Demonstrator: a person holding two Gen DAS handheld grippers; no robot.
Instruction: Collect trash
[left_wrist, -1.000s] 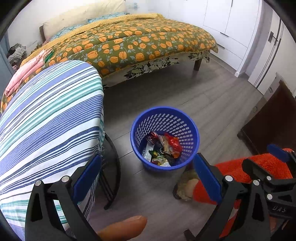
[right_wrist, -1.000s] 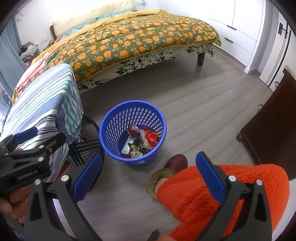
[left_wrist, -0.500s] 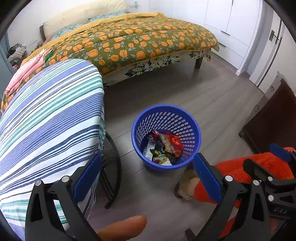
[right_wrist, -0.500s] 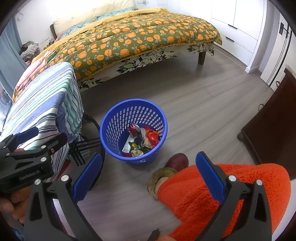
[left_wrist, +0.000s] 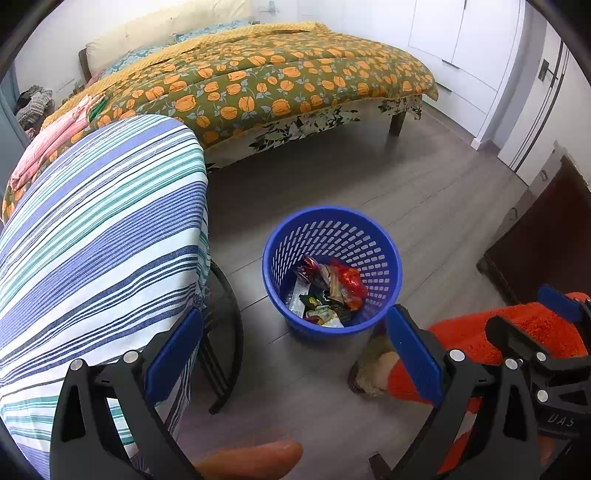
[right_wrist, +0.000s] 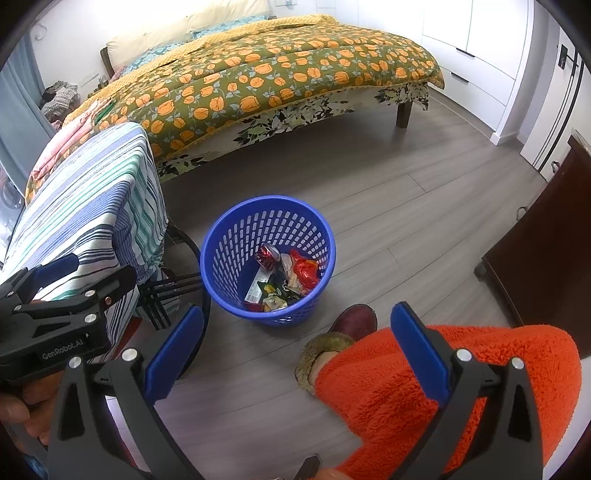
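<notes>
A blue perforated basket (left_wrist: 384, 258) stands on the grey floor and also shows in the right wrist view (right_wrist: 221, 258). Several crumpled wrappers (left_wrist: 328, 291) lie in its bottom, also visible in the right wrist view (right_wrist: 284, 280), with a red can (right_wrist: 267, 254) among them. My left gripper (left_wrist: 295, 354) is open and empty, held above and in front of the basket. My right gripper (right_wrist: 295, 350) is open and empty, also above the floor in front of the basket. The left gripper also shows in the right wrist view (right_wrist: 59, 291) at the left edge.
A table with a striped cloth (left_wrist: 96, 236) and black metal legs (left_wrist: 229, 332) stands left of the basket. A bed with an orange flowered cover (left_wrist: 266, 85) is behind. A dark wooden cabinet (left_wrist: 543, 240) is at the right. An orange-clad leg (right_wrist: 424, 387) and brown slipper (right_wrist: 354, 321) are near the basket.
Both views have shifted slightly; the basket sits a little lower in the frames. Both grippers stay open and empty.
</notes>
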